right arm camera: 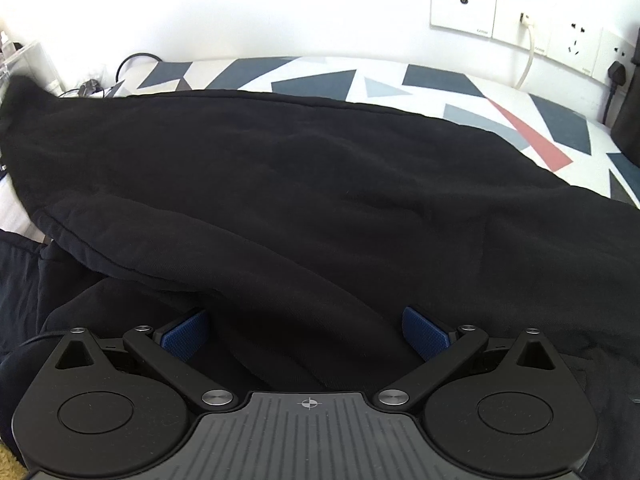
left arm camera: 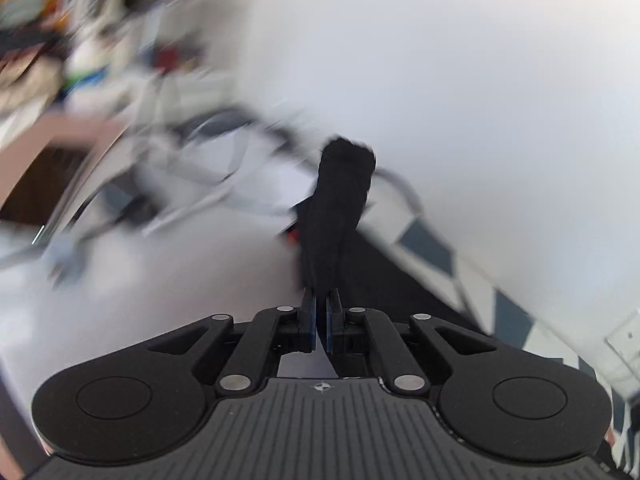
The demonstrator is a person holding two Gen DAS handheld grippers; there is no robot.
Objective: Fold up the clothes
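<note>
Black cloth fills most of the right wrist view: a dark garment (right arm camera: pixel 320 184) spread over a tablecloth (right arm camera: pixel 536 120) patterned with blue, grey and red shapes, its upper layer folded so that a stitched hem runs slanting from the left side down toward the middle. The right gripper (right arm camera: pixel 306 336) sits low over this fabric with its jaws spread wide, the blue pads (right arm camera: pixel 186 336) far apart and a ridge of the cloth lying between them without either pad pressing on it. Behind the table stands a white wall with a row of socket plates (right arm camera: pixel 516 16), one with a white cable plugged in. In the left wrist view the background is smeared by motion blur, so little beyond a pale wall and part of the patterned cloth can be made out. The left gripper (left arm camera: pixel 321 304) has its jaws drawn together on a narrow bunch of the same black garment (left arm camera: pixel 340 208), which stretches away from the fingertips in a taut dark strip.
</note>
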